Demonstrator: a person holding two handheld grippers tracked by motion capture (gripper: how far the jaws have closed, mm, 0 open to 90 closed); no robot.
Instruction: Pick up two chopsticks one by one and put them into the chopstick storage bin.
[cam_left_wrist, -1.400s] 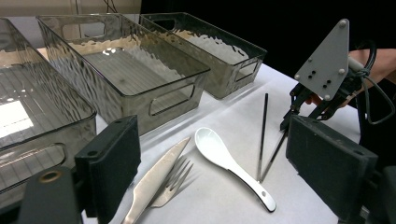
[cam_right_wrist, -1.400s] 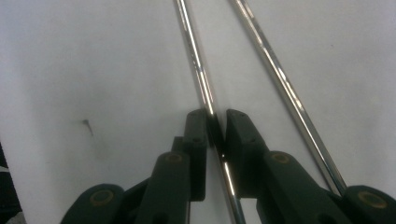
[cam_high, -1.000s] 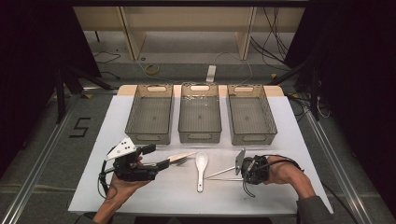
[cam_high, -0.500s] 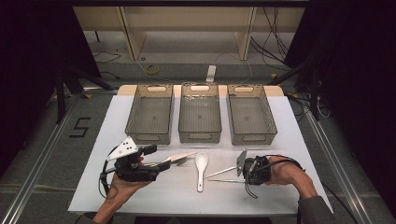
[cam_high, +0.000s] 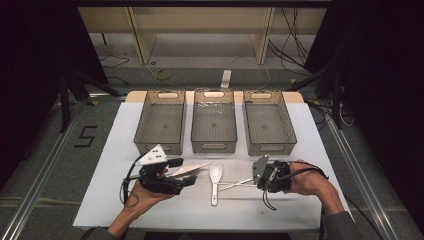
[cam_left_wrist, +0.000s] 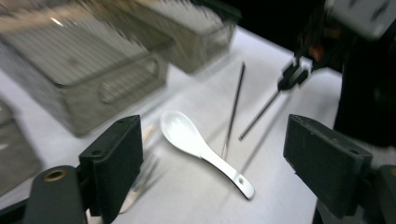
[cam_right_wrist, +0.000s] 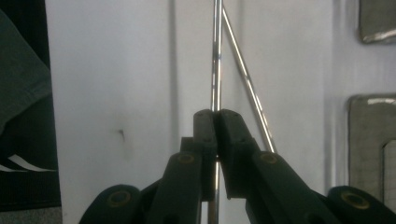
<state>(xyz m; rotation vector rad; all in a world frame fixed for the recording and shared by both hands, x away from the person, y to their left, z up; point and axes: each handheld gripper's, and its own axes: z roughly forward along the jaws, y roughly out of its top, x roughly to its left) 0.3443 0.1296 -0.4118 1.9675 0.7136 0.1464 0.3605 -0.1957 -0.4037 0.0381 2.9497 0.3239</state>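
Between the closed fingers of the right gripper (cam_right_wrist: 215, 116): one metal chopstick (cam_right_wrist: 216, 56), thin, stiff, light, slippery; best pinched mid-shaft. Second chopstick (cam_right_wrist: 247, 88) lies just beside. Left gripper (cam_left_wrist: 210, 154): fingers wide open, nothing between.

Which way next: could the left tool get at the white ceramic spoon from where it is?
Probably yes: the left tool is open, the white ceramic spoon lies on bare table between its jaws, nothing on top.

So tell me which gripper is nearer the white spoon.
Left. The left gripper sits just left of the white spoon with open jaws, nearly at its bowl. The right gripper is farther off to the spoon's right, shut on a metal chopstick.
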